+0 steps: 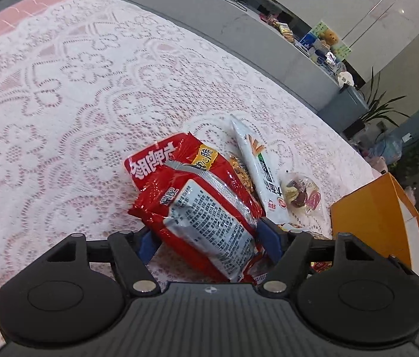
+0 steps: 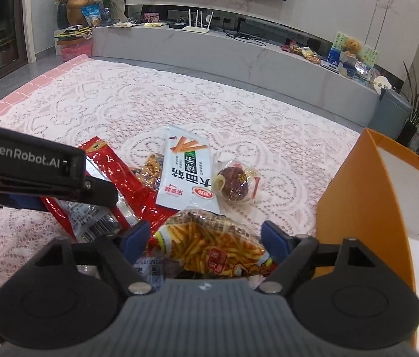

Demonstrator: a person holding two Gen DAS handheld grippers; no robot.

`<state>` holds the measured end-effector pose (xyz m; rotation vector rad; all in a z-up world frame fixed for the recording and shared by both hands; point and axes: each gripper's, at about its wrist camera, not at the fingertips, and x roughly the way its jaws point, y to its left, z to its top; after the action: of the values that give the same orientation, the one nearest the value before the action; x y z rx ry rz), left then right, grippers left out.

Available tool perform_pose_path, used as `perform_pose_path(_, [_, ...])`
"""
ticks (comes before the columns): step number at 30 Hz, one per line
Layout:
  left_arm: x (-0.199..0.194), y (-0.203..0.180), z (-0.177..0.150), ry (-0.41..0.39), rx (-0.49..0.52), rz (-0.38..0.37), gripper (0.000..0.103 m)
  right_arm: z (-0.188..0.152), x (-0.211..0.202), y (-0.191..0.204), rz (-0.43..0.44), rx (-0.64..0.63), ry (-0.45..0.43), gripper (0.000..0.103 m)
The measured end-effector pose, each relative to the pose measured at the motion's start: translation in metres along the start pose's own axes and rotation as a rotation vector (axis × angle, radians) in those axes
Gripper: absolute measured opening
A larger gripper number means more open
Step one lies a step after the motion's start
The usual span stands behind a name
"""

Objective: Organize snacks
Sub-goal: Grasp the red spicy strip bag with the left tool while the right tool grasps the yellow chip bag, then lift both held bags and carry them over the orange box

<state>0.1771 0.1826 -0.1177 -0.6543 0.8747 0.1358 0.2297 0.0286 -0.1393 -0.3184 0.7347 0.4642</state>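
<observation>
On the lace-covered tabletop (image 2: 114, 104), the left tool (image 1: 209, 235) is clenched on a crinkly red foil packet (image 1: 191, 190), its blue fingers pressing both sides. The right tool (image 2: 206, 235) hangs spread wide over a clear bag of orange sticks (image 2: 209, 247). Beside these lie a flat white sachet (image 2: 185, 166) and a round wrapped sweet (image 2: 236, 184). An orange cardboard box (image 2: 358, 184) stands to the right.

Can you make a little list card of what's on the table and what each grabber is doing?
surface: lace cloth
snacks: red bag, white packet, fries bag, clear candy pouch
box: orange box, open, right of the pile
left gripper: fingers either side of the red bag; grip unclear
right gripper: open, around the fries bag
</observation>
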Motion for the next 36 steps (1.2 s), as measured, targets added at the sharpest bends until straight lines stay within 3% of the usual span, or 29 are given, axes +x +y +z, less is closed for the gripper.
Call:
perform_pose_path(9, [0.011,0.003,0.000,-0.001,0.001,-0.042,0.084,-0.003,0.001,-0.003,0.002,0.008,-0.008,0.068])
perform_pose_path(16, [0.014,0.004,-0.002,-0.007,0.007,-0.060,0.082,-0.005,-0.004,-0.007,0.000,0.030,-0.011,0.050])
perform_pose_path(29, [-0.002,-0.008,-0.010,-0.068,0.110,-0.056,0.054,-0.007,-0.020,-0.027,0.005,0.101,-0.042,0.046])
perform_pose_path(36, [-0.015,-0.009,-0.014,-0.086,0.127,-0.076,0.048,-0.003,-0.018,-0.035,0.028,0.151,-0.043,0.046])
